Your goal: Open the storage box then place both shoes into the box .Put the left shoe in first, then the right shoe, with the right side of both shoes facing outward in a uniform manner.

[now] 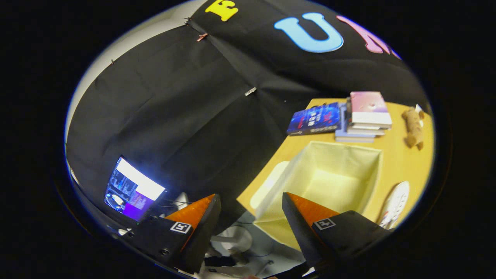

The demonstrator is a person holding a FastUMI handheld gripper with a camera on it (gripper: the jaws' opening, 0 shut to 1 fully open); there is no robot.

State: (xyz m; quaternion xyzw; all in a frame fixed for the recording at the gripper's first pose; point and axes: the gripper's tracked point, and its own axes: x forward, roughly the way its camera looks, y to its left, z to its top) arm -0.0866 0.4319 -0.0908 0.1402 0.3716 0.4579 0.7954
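Beyond the tongs (pixel 252 201), which are being held wide apart and empty, the storage box (pixel 329 170) is sitting open on the surface (pixel 403 162), seemingly ready for loading; one white shoe (pixel 395 203) is lying just beside it.

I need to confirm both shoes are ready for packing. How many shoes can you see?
1: a white shoe on the table beside the open storage box, past the open gripper. A second may be hidden.
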